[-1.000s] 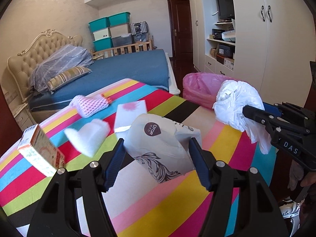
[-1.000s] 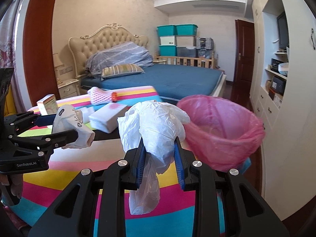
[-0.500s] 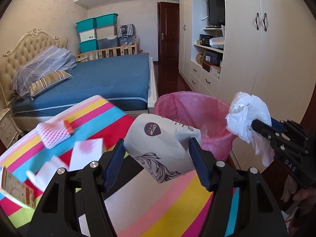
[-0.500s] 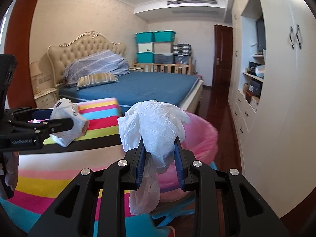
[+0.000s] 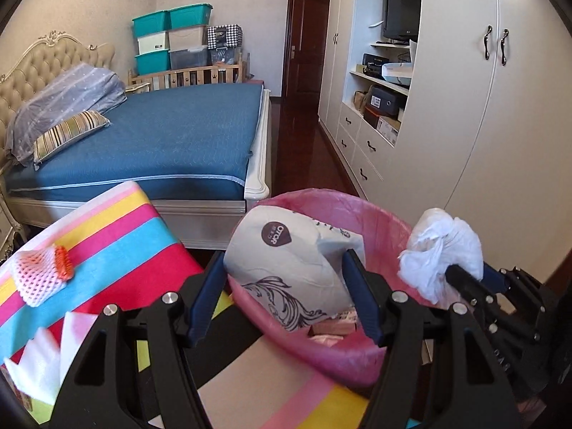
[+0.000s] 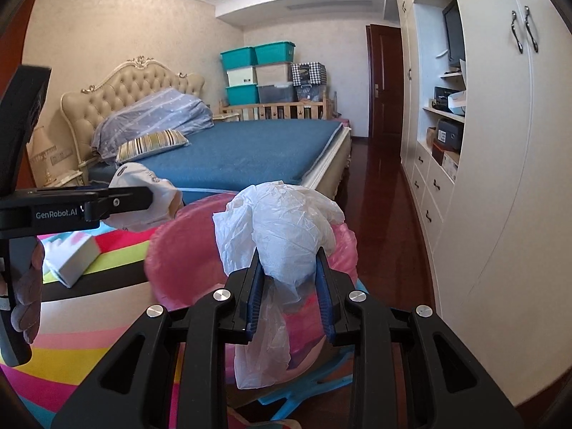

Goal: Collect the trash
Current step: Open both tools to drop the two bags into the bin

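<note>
Inside the pink-lined bin [image 5: 357,361], only the left view shows scraps. Left gripper [image 5: 286,293] clamps a grey paper bag [image 5: 286,257]; right gripper [image 6: 289,286] pinches a white plastic bag [image 6: 282,228].

crinkled glossy plastic bag [image 6: 286,228], matt printed paper bag [image 5: 286,271], thin pink plastic liner [image 5: 379,221].

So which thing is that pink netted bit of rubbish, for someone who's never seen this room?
Start at the blue bed, then drop to the striped cloth in front of it. The foam net sleeve lies near that cloth's left edge. It alone is a pink mesh with an orange end; the scraps nearby are plain white.
</note>
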